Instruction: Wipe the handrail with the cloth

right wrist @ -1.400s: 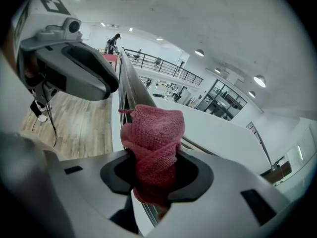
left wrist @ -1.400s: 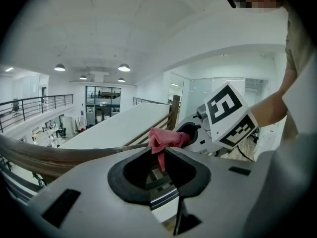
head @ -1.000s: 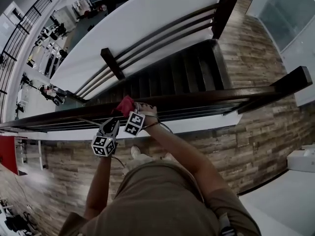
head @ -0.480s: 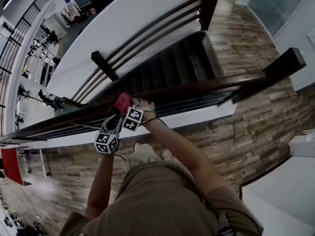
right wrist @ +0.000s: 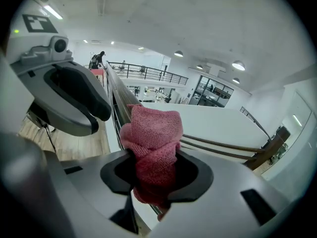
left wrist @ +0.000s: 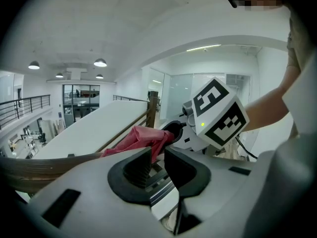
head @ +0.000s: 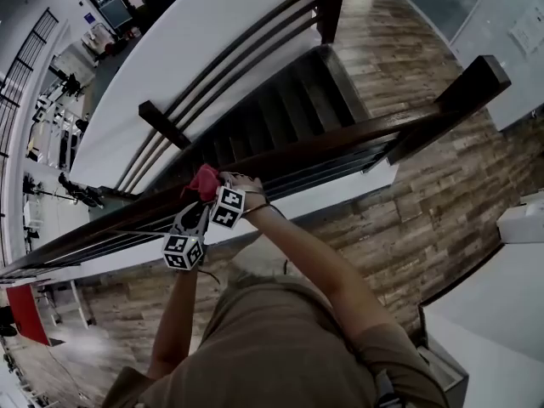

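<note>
In the head view a dark wooden handrail [head: 340, 138] runs across above a stairwell. A red cloth [head: 204, 181] lies bunched on top of it. My right gripper [head: 212, 191] is shut on the cloth [right wrist: 151, 133], which bulges up out of its jaws [right wrist: 153, 170] onto the rail [right wrist: 116, 90]. My left gripper [head: 200, 212] sits just left of it, pointing at the cloth [left wrist: 138, 138]. Its jaws [left wrist: 157, 155] stand a narrow gap apart with nothing pressed between them. The cloth's edge shows just past their tips.
Dark stairs [head: 280, 100] drop away beyond the rail, with a second railing [head: 212, 66] and a white wall on their far side. A thick end post [head: 476, 79] closes the rail at the right. Wood plank floor [head: 408, 194] lies under me.
Both grippers and the cloth have slid along the handrail toward the end post at the right. The right gripper's hold on the cloth is unchanged.
</note>
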### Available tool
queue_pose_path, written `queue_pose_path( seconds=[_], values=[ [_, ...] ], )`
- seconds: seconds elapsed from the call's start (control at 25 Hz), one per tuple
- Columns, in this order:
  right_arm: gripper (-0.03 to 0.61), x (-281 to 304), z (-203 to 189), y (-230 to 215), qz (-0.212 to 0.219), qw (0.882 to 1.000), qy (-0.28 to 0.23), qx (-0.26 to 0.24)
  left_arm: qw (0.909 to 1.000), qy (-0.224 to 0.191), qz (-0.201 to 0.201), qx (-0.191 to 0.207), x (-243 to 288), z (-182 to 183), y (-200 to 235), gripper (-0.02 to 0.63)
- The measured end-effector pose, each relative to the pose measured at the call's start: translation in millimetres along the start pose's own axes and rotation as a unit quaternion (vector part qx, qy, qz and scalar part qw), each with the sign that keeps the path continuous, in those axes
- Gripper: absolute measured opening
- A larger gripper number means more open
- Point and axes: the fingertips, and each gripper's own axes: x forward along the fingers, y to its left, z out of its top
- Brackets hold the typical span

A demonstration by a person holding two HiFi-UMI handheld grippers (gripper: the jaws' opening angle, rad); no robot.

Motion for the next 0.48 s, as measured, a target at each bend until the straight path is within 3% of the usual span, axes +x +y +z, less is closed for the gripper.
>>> queue_pose_path(
  seconds=[0.48],
  values=[
    [0.153, -35, -60, -48, -0.015, 1.0, -0.023, 0.002, 0.9989, -0.002, -0.029, 0.037, 64, 18, -53, 0.072]
  ],
)
